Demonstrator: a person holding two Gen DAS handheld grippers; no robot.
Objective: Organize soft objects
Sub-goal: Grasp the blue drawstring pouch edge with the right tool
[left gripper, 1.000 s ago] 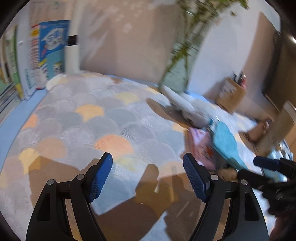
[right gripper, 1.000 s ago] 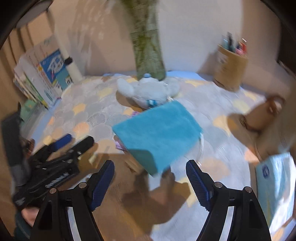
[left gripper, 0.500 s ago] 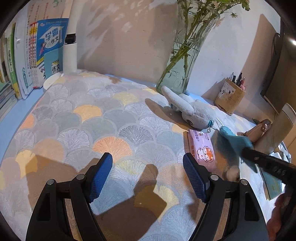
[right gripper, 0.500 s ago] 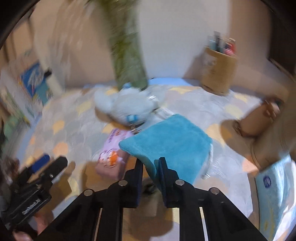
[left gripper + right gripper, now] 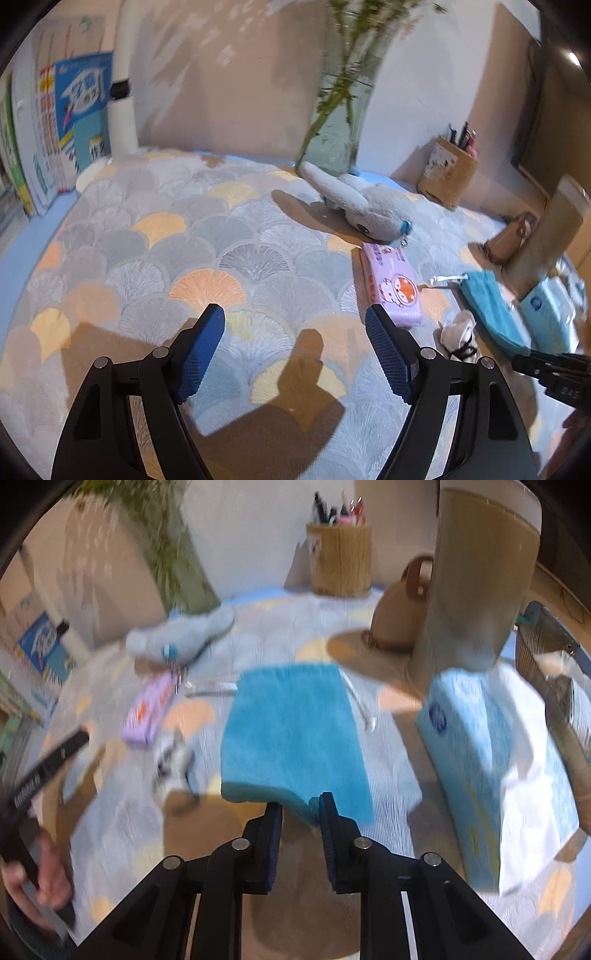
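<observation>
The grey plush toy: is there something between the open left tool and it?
Nothing visible. Bare patterned mat lies between the left tool and the grey plush toy; the purple tissue pack lies off to the right.

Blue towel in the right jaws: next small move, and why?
Probably carry the blue towel a little further right toward the tissue pack. The right gripper is shut on its near edge and the towel hangs lifted; the left gripper is open, idle.

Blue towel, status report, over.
Right gripper shut on blue towel, near edge pinched. Left gripper open, holding nothing. Small white plush beside towel; tissue pack close on its other side.
</observation>
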